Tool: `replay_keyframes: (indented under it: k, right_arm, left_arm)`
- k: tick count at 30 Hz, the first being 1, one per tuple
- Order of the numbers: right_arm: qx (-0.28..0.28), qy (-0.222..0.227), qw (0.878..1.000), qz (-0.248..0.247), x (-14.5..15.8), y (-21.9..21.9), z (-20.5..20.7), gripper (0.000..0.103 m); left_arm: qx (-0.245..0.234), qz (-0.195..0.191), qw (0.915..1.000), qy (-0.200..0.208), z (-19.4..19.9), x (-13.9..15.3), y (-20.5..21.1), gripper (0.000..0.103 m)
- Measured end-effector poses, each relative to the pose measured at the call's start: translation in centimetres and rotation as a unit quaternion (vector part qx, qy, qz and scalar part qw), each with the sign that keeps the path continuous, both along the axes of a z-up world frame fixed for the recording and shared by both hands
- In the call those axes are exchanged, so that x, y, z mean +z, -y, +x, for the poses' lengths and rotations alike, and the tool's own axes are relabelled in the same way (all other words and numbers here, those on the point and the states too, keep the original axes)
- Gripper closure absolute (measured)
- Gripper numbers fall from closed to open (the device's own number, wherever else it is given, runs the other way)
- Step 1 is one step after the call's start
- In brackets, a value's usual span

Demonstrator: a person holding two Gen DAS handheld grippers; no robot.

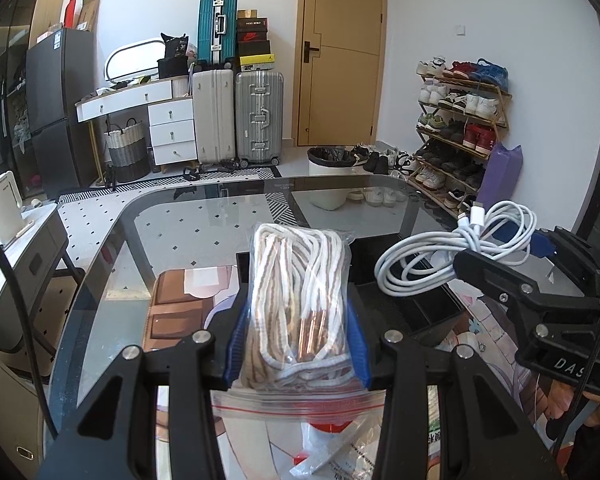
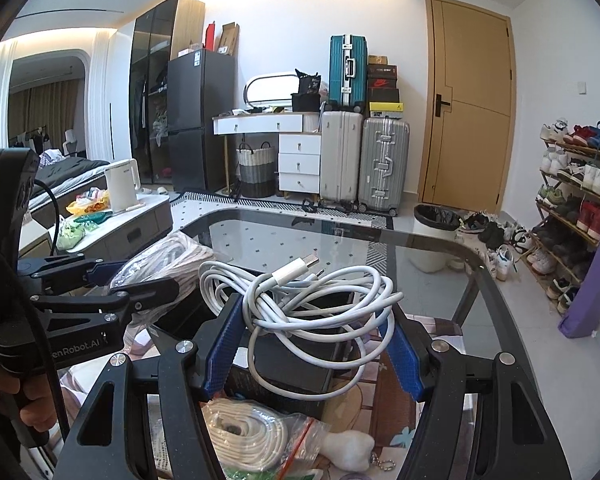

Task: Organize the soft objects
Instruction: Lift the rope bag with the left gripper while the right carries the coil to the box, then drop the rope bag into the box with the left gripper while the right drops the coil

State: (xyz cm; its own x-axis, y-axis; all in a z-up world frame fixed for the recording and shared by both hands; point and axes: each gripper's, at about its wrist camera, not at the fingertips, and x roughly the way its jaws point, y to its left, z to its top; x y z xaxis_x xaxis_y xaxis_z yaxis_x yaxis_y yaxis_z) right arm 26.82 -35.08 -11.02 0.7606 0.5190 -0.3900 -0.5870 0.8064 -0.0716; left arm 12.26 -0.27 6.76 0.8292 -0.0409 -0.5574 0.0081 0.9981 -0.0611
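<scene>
My left gripper [image 1: 298,336] is shut on a clear zip bag of white and tan rope [image 1: 296,292], held above the glass table [image 1: 148,236]. My right gripper [image 2: 316,340] is shut on a coiled white charging cable [image 2: 300,300], held over a black box [image 2: 284,364]. The cable also shows at the right of the left wrist view [image 1: 452,256], and the rope bag at the left of the right wrist view [image 2: 160,260]. More bagged white cord [image 2: 248,432] and a white plush item [image 2: 348,452] lie on the table below the right gripper.
A printed mat [image 1: 180,304] covers part of the table. Beyond the table stand a white bin [image 1: 332,176], a shoe rack [image 1: 460,120], suitcases [image 1: 236,112] and a door [image 1: 340,52]. A side table with a kettle [image 2: 120,188] is at the left.
</scene>
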Motion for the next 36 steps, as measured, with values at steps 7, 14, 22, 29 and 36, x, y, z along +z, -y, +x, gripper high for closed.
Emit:
replay_keyframes:
  k: [7,14,22,29,36]
  right_arm:
    - [0.004,-0.008,1.0,-0.02,-0.5,-1.3,1.7,0.036]
    - [0.014,-0.016,0.999,-0.049,-1.4,-2.6,3.2,0.036]
    - [0.031,-0.021,0.996,-0.076,-2.6,-4.0,4.8,0.036]
    - [0.039,-0.027,0.995,-0.089,-3.0,-5.1,6.2,0.032]
    - [0.016,-0.022,0.998,-0.065,-2.4,-2.4,5.8,0.008]
  left_arm:
    - [-0.001,-0.001,0.9999,-0.015,1.4,-0.9,0.1,0.061]
    - [-0.001,-0.003,0.9997,-0.025,2.3,-1.7,-0.2,0.061]
    - [-0.002,0.002,0.9994,-0.033,3.3,-2.2,-0.2,0.061]
    - [-0.004,-0.002,0.9994,-0.035,3.7,-2.4,-0.5,0.06]
    - [-0.024,0.013,0.9994,-0.019,2.4,-1.9,0.3,0.029]
